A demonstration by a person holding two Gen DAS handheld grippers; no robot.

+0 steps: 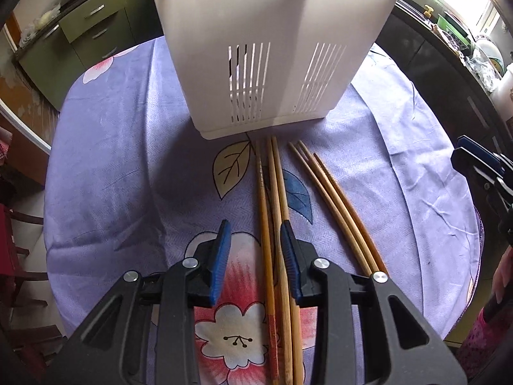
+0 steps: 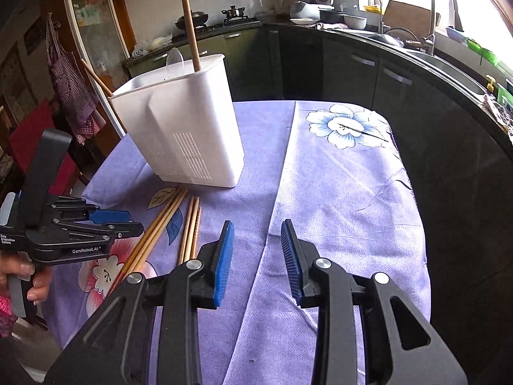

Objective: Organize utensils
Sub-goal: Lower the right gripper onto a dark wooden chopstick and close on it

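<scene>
Holder (image 1: 256,48): white plastic utensil holder, slotted lower walls, upright at the far side of the table; one chopstick (image 2: 190,29) stands in it.
Loose chopsticks (image 1: 275,211): six bamboo, flat, two groups of three, tips near the holder's base.

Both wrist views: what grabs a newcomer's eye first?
The tall white utensil holder at the far side of the purple floral tablecloth, a wooden stick poking from it. Then the bamboo chopsticks loose on the cloth before it, with the open left gripper over one bundle.
</scene>
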